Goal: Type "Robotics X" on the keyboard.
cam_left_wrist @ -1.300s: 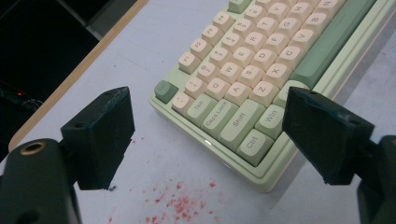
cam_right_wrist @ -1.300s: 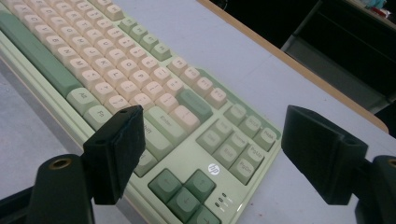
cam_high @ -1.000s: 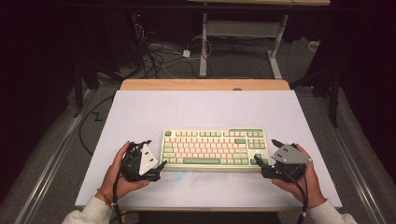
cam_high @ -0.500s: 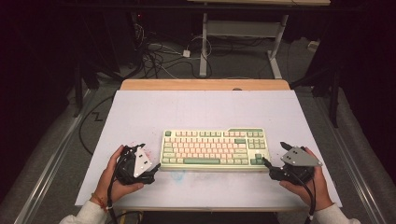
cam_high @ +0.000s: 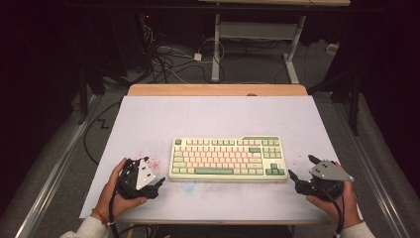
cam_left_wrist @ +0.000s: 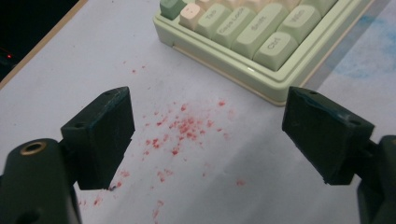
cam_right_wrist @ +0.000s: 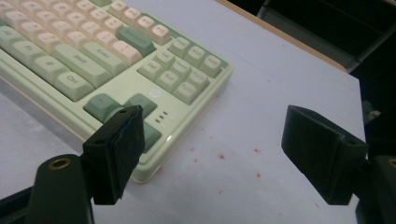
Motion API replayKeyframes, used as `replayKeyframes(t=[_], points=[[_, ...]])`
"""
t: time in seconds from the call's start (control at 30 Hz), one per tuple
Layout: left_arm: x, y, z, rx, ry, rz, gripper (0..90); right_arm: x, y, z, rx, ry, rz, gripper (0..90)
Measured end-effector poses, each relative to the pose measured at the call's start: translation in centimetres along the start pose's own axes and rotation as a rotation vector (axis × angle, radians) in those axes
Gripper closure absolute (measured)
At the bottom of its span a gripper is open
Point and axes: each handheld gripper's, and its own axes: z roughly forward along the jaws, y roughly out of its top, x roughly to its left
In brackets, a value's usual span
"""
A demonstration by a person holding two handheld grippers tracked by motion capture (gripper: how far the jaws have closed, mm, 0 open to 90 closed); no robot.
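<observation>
Two tools are gaping wide, holding nothing: left tool, right tool; between them the keyboard is lying mid-frame on the bench, looking rigid, fairly heavy, smooth-sided; gripping both short ends seems wisest.

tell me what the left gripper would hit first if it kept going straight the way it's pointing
Probably the keyboard. The left gripper stands open over red specks on the white table cover, aimed at the keyboard's near-left corner. Nothing else lies between, though depth is hard to judge.
</observation>
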Motion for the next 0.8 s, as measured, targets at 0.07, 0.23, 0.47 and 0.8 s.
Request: replayKeyframes(t=[0.07,0.23,0.47,0.8], points=[[0.0,-0.3,0.2,0.008,-0.001,-0.001,15.7,-0.2,-0.3,0.0,0.004,-0.007,0.014,21.6],[0.1,-0.9,0.4,0.025,-0.01,-0.01,15.7,-0.6,-1.1,-0.1,0.008,-0.009,0.031,20.8],[0.0,-2.0,0.5,0.052,-0.009,-0.032,15.7,-0.7,-2.3,-0.2,0.027,-0.009,0.056,18.0],[-0.4,-2.3,0.1,0.043,-0.002,-0.052,15.7,-0.7,-3.0,-0.3,0.027,-0.015,0.063,17.1]])
